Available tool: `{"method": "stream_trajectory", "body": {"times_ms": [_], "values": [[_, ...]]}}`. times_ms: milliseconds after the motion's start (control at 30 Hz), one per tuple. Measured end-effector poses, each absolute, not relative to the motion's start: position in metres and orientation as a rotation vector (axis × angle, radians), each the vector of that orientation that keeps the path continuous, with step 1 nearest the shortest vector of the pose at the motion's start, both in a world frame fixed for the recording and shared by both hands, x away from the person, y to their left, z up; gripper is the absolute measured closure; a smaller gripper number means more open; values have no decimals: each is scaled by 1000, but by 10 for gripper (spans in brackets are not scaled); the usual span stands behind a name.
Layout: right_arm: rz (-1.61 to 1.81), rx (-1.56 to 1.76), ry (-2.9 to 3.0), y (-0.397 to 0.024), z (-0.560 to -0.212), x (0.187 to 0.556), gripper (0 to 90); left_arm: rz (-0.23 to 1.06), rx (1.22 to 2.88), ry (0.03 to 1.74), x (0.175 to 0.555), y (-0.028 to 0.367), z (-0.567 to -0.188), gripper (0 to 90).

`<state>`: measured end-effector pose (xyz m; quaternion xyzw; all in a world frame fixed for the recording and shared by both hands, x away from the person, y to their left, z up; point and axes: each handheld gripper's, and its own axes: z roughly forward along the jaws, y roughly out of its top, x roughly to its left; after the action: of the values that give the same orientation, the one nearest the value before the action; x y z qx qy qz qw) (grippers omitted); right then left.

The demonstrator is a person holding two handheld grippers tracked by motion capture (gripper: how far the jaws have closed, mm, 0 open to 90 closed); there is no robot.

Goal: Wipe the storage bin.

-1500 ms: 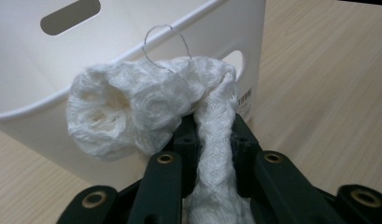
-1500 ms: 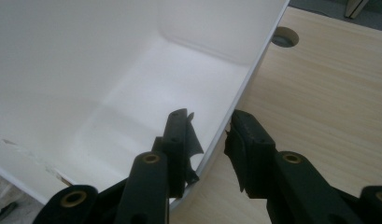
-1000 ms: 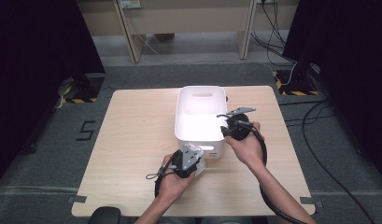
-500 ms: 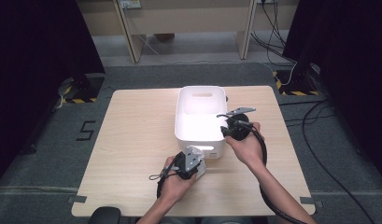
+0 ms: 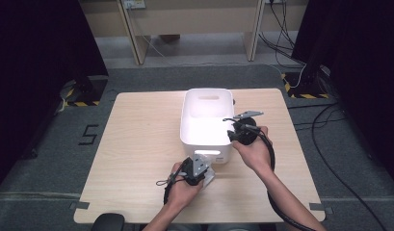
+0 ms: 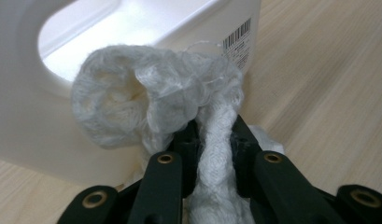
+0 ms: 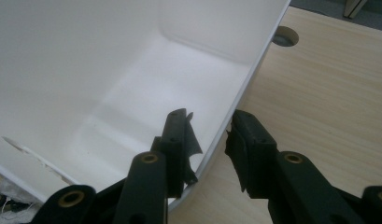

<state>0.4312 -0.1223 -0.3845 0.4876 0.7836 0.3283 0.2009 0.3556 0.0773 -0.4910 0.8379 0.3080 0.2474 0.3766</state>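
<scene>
pale wood worktop [image 5: 137,144]: left tool [image 5: 200,168], clamped on the white cloth [image 6: 156,102], has edged toward the white bin [image 5: 206,126]; right tool [image 7: 209,135] steadies its rim, so dropping in seems next.

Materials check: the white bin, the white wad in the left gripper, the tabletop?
Bin: looks like moulded plastic, smooth semi-gloss, rounded corners, barcode sticker. Wad: soft knitted or woven fabric, matte, visible loops and stray threads; fibre unclear. Tabletop: pale wood grain, probably laminate or veneer.
</scene>
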Motion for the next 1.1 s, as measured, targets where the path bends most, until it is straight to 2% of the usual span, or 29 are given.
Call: {"method": "stream_trajectory", "body": {"times_ms": [567, 1100], "values": [[915, 1357, 2186, -122, -385, 431, 678, 628, 2093, 801, 355, 75, -487, 777], [903, 1367, 2177, -118, -385, 429, 672, 632, 2062, 787, 350, 68, -465, 776]]}}
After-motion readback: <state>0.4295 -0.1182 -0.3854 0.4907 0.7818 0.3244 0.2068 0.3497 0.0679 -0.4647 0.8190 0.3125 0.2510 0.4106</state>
